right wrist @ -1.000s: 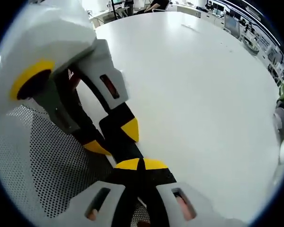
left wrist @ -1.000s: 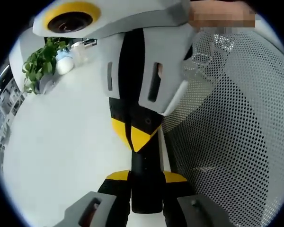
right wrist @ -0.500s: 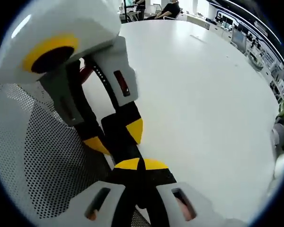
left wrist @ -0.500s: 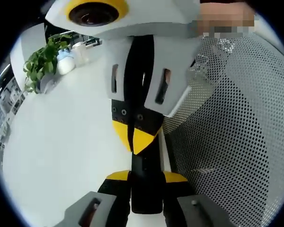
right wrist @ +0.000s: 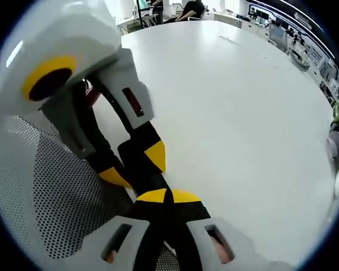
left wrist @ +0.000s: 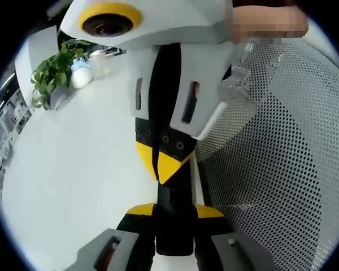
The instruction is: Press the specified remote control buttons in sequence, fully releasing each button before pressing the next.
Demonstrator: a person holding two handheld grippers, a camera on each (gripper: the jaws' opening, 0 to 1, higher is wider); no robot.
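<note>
Two hand-held grippers, left hand-held gripper point(left wrist: 172, 210) pinching one black remote control point(left wrist: 173, 223), right hand-held gripper point(right wrist: 168, 196) pressed together on it

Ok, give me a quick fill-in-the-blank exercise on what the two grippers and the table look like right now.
1. The left gripper is clamped on a black ___.
2. The right gripper has its jaws ___ (open or shut), yellow tips together.
3. The leafy plant stands on a table whose colour is ___.
Missing words: remote control; shut; white.
</note>
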